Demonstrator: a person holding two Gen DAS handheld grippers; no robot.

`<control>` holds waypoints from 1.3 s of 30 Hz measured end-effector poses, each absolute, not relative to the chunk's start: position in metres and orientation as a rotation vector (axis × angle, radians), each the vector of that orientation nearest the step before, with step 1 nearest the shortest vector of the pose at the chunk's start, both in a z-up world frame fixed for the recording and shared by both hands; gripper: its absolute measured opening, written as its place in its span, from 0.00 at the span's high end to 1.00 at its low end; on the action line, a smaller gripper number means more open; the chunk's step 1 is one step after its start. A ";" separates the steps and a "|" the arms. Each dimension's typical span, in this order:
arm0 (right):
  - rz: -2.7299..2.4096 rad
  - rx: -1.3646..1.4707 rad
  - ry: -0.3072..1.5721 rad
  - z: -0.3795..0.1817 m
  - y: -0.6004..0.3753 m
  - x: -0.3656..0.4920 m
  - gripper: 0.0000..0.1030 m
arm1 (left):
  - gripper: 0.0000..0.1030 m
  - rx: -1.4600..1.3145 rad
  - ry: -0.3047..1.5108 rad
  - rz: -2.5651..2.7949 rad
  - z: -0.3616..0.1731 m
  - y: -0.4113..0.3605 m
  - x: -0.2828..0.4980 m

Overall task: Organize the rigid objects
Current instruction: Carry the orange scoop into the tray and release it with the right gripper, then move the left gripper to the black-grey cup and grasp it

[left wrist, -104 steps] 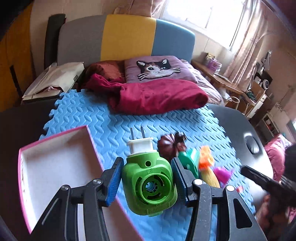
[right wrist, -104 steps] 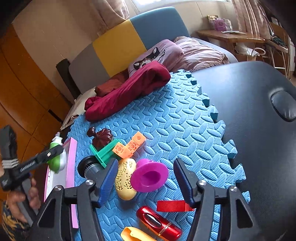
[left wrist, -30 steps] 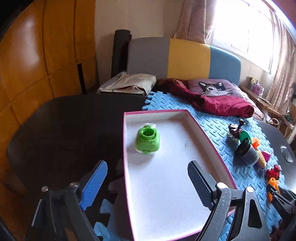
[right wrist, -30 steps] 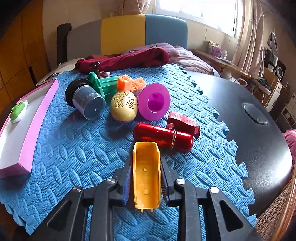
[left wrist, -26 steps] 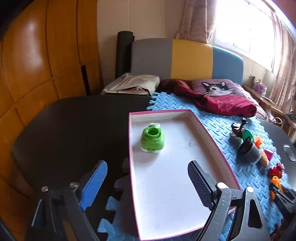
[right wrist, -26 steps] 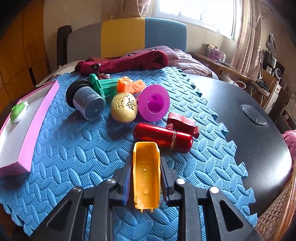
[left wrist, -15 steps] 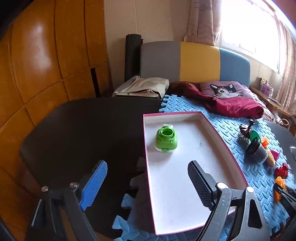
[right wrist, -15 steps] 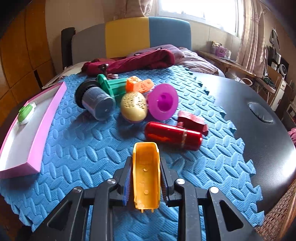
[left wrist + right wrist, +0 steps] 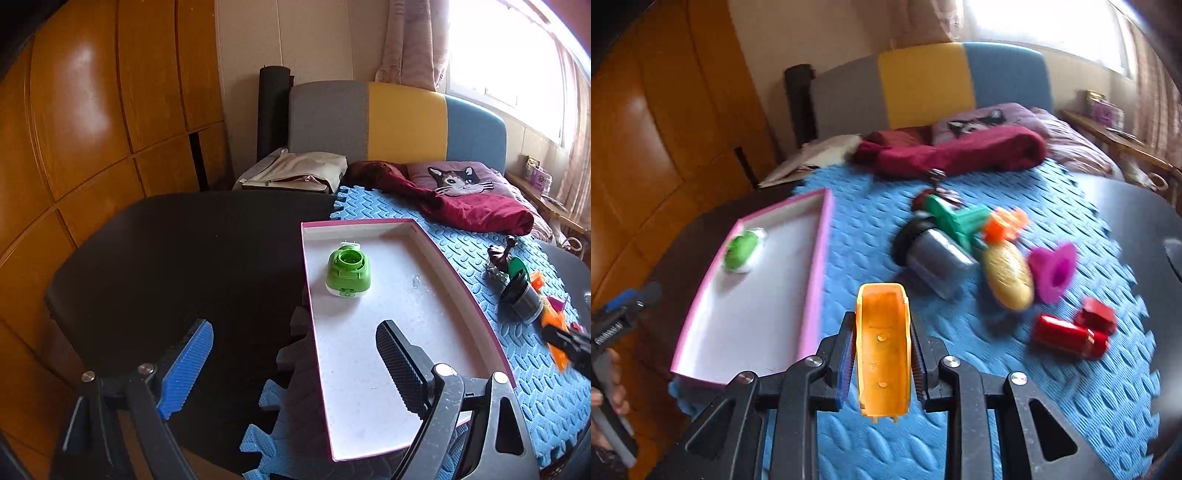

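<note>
A pink-rimmed white tray (image 9: pixel 461 280) lies on the blue foam mat (image 9: pixel 524 387); it also shows in the right wrist view (image 9: pixel 816 291). A green plug-in device (image 9: pixel 347 272) lies inside it, also seen from the right (image 9: pixel 740 253). My left gripper (image 9: pixel 293 363) is open and empty, held back over the tray's near left corner. My right gripper (image 9: pixel 882 347) is shut on an orange plastic shell (image 9: pixel 883 347), held above the mat just right of the tray. Loose toys lie on the mat: a grey jar (image 9: pixel 934 254), a yellow egg (image 9: pixel 1008 277), a magenta cup (image 9: pixel 1054 271), a red cylinder (image 9: pixel 1069 338).
A green piece (image 9: pixel 956 221) and orange block (image 9: pixel 1004 221) lie behind the jar. A dark red cloth (image 9: pixel 956 151) and cat pillow (image 9: pixel 458 177) lie at the mat's far edge. The black tabletop (image 9: pixel 177 258) extends left of the tray.
My right gripper, still holding the orange shell, has swung left and up toward the tray. My left gripper has drawn back slightly, staying open.
</note>
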State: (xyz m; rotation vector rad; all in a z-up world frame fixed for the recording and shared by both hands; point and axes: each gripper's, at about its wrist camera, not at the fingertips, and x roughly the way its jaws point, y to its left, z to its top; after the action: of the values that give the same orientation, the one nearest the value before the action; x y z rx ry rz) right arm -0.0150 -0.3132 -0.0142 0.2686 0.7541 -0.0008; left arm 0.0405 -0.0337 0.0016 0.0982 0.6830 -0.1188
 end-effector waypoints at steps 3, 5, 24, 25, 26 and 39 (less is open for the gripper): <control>0.087 0.255 0.779 -0.008 -0.294 0.008 0.75 | 0.12 0.099 0.689 -0.116 0.000 -0.031 0.042; 0.132 0.255 0.802 -0.006 -0.282 0.024 0.75 | 0.12 0.099 0.695 -0.112 -0.002 -0.029 0.043; 0.179 0.186 0.992 -0.050 -0.195 0.173 0.74 | 0.12 0.047 0.778 -0.096 -0.026 0.005 0.063; 0.180 0.195 0.991 -0.050 -0.197 0.173 0.73 | 0.12 0.040 0.782 -0.097 -0.027 0.008 0.064; 0.179 0.201 0.986 -0.049 -0.198 0.171 0.73 | 0.12 0.036 0.786 -0.096 -0.028 0.009 0.064; 0.127 0.181 0.832 -0.011 -0.234 0.104 0.68 | 0.12 -0.036 0.801 -0.127 -0.027 0.017 0.066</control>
State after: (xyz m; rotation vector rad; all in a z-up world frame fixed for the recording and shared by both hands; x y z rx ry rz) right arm 0.1040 -0.2343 -0.0107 0.1806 0.8325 0.1271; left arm 0.0659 0.0166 -0.0273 -0.0358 0.8015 -0.1268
